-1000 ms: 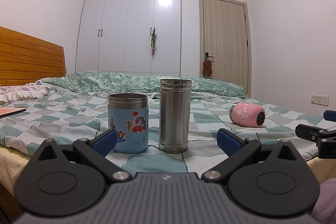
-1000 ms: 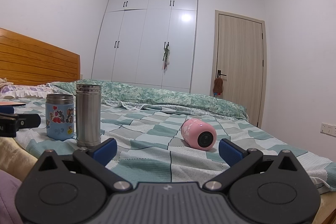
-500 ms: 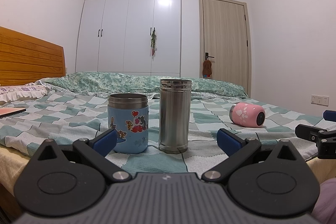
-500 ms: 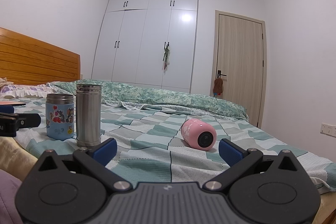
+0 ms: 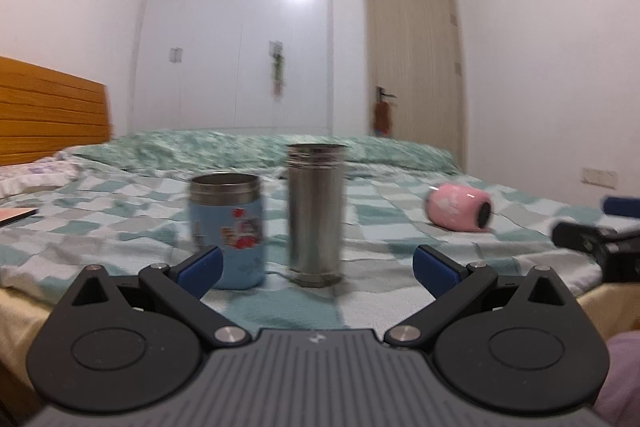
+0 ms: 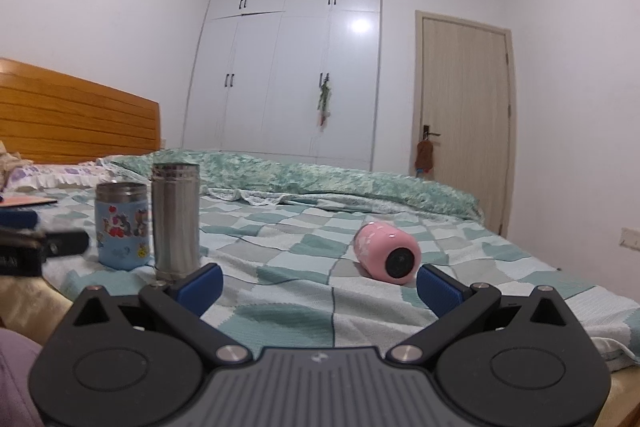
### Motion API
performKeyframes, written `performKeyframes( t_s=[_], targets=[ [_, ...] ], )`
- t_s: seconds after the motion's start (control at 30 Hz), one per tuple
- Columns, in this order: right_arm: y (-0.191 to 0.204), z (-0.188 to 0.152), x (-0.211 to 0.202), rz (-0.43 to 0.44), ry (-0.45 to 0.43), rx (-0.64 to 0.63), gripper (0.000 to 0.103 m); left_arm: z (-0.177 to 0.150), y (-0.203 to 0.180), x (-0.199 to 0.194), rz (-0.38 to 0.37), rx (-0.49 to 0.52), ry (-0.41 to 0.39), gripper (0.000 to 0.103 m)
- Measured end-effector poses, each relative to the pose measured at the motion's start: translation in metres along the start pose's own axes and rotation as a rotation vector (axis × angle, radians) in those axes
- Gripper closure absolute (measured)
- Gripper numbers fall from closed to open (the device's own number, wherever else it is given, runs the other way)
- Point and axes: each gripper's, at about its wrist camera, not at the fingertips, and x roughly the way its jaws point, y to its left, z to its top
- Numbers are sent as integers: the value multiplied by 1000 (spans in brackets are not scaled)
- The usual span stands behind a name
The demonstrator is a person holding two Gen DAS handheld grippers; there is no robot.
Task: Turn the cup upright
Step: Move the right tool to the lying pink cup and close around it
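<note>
A pink cup [image 6: 386,251] lies on its side on the checked bedspread, its dark open end facing me; it also shows in the left wrist view [image 5: 460,207] at the right. My right gripper [image 6: 319,285] is open and empty, a little short of the pink cup. My left gripper [image 5: 316,269] is open and empty, in front of the upright blue sticker cup [image 5: 226,229] and the tall steel flask [image 5: 316,219]. Each gripper shows at the edge of the other's view.
The blue cup [image 6: 122,225] and steel flask [image 6: 176,219] stand upright at the left of the bed [image 6: 280,307]. A wooden headboard [image 6: 76,115] is at the left, a wardrobe [image 6: 288,67] and door [image 6: 464,115] behind. A flat pink item [image 5: 14,215] lies far left.
Both grippers have moved: the views have shifted and the left wrist view is blurred. The right gripper is closer to the pink cup. The cups have not moved.
</note>
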Motion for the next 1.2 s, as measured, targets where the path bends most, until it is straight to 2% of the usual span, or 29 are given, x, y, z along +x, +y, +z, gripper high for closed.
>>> performKeyframes(
  t_s=[0.13,0.27,0.47,0.6,0.83,0.97,1.03,1.1,1.2],
  targets=[
    [-19,18,20,5,21,-27,0,10,-18,17,-91,54,30,0],
    [-43,37,55,8,56,-62,0,20,-46,53,-197,99,57,0],
    [-77,59,120,10,142,-121,0,29,-80,126,-305,166,123,0],
    [-94,69,169,6,210,-141,0,36,-90,185,-347,201,168,0],
    [-109,65,264,30,360,-127,0,39,-84,269,-433,194,264,0],
    [-108,56,312,41,465,-132,0,45,-70,302,-443,206,287,0],
    [-107,51,330,44,517,-130,0,47,-62,316,-446,213,303,0],
    [-107,47,344,45,559,-127,0,50,-56,330,-483,225,320,0],
    [-108,43,359,52,607,-110,0,59,-52,345,-495,264,314,0]
  ],
)
